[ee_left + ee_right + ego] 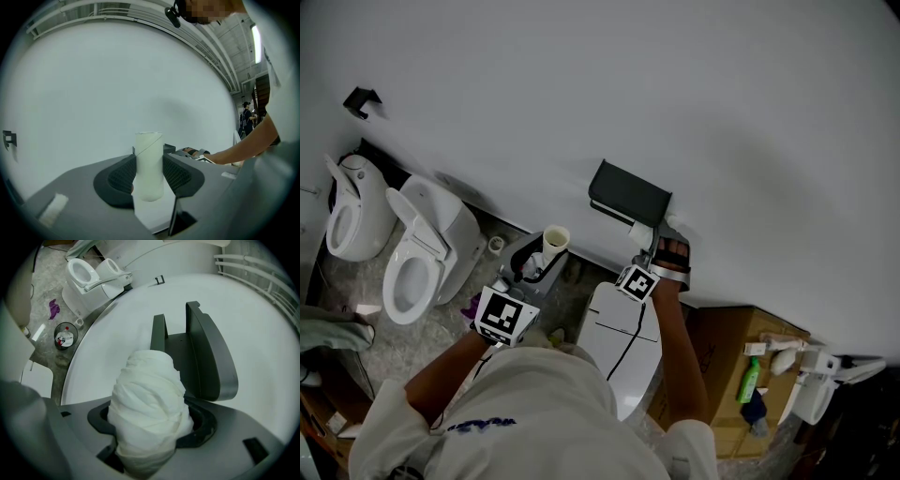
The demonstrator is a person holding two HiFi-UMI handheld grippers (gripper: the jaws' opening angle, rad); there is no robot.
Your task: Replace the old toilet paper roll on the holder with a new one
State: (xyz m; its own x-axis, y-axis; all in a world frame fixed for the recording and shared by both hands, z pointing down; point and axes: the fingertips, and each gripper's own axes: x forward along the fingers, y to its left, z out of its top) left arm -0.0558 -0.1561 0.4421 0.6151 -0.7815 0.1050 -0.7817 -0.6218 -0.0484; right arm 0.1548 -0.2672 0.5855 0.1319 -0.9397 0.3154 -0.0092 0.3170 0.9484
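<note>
Paper roll (149,404) between right jaws (squashed)

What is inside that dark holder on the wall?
The holder stands open and looks empty: only its bare dark inner wall shows, with nothing mounted in it. The new roll held in front covers its lower part.

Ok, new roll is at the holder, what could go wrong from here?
The new roll looks soft and squashed between the right jaws, so it may jam or snag entering the open holder. The empty tube stands upright, gripped only along its lower part by the left jaws; it could tip or slip out.
</note>
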